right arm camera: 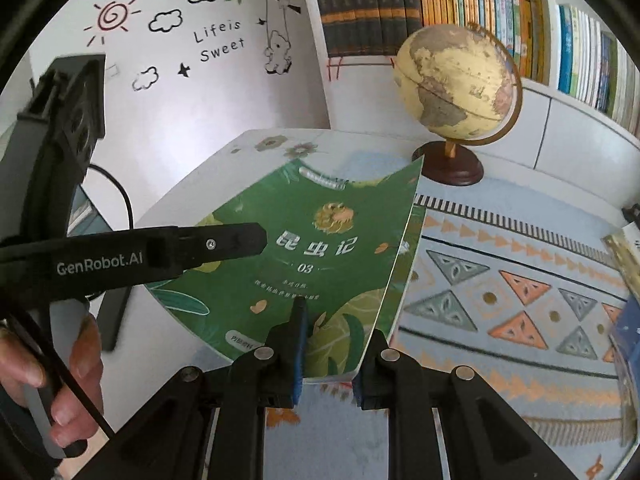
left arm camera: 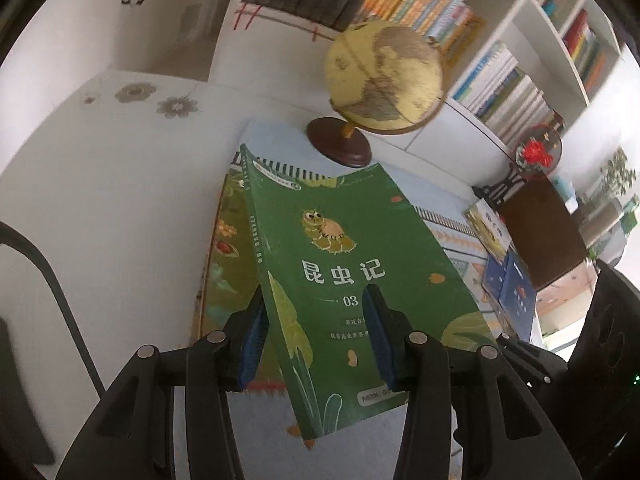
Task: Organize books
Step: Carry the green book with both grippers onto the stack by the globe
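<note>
A green book (left arm camera: pixel 352 264) with an owl drawing and "03" on its cover hangs tilted above the table, held from two sides. My left gripper (left arm camera: pixel 316 292) is shut on its spine edge, one blue pad under it and one on the cover. In the right wrist view the same green book (right arm camera: pixel 320 248) has its near right edge between the fingers of my right gripper (right arm camera: pixel 336 320), which is shut on it. The left gripper's finger (right arm camera: pixel 224 240) lies across the cover from the left. Another leafy-covered book (left arm camera: pixel 224 248) lies flat underneath.
A globe (right arm camera: pixel 456 80) on a wooden base stands just behind the book. A patterned mat (right arm camera: pixel 500 280) covers the table. More books (left arm camera: pixel 508 276) lie at the right. Filled shelves (right arm camera: pixel 440 12) line the back wall. A person's hand (right arm camera: pixel 60 372) grips the left handle.
</note>
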Tool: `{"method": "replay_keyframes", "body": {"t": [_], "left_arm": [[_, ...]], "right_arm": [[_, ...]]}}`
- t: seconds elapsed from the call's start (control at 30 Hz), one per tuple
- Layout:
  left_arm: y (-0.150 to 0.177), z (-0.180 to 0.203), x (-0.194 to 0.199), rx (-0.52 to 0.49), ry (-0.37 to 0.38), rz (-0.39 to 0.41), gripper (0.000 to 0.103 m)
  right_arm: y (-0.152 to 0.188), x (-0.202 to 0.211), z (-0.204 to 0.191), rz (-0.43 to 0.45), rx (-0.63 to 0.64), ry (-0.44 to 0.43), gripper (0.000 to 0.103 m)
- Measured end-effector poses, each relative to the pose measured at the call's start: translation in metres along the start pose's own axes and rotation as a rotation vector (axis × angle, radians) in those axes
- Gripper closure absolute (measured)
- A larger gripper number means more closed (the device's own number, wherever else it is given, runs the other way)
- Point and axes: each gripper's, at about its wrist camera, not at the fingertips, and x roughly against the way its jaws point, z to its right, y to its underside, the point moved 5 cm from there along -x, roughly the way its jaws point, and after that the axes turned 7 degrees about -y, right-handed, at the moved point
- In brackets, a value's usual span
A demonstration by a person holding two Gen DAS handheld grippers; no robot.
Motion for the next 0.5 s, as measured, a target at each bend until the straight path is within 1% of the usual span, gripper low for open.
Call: {"method": "replay_keyframes", "body": {"t": [0.13, 0.2, 0.37, 0.5], "left_arm": [[-0.004, -0.011, -0.025, 0.019, 0.008, -0.028, 0.061], [-0.003, -0.016, -0.034, 0.029, 0.018, -0.046, 0.061], [0.006, -0.024, -0.054, 0.029, 0.028, -0.102, 0.061], [0.016, -0.032, -0.063, 0.059, 0.019, -0.144, 0.061]], "right_arm": [[-0.004, -0.025, 0.001, -0.04, 0.012, 0.028, 0.086], [-0.005, -0.035, 0.006, -0.062, -0.005, 0.033, 0.086], [-0.004, -0.045, 0.012, -0.083, -0.007, 0.062, 0.085], [0.004, -0.055, 0.014, -0.117, -0.017, 0.052, 0.084]]}}
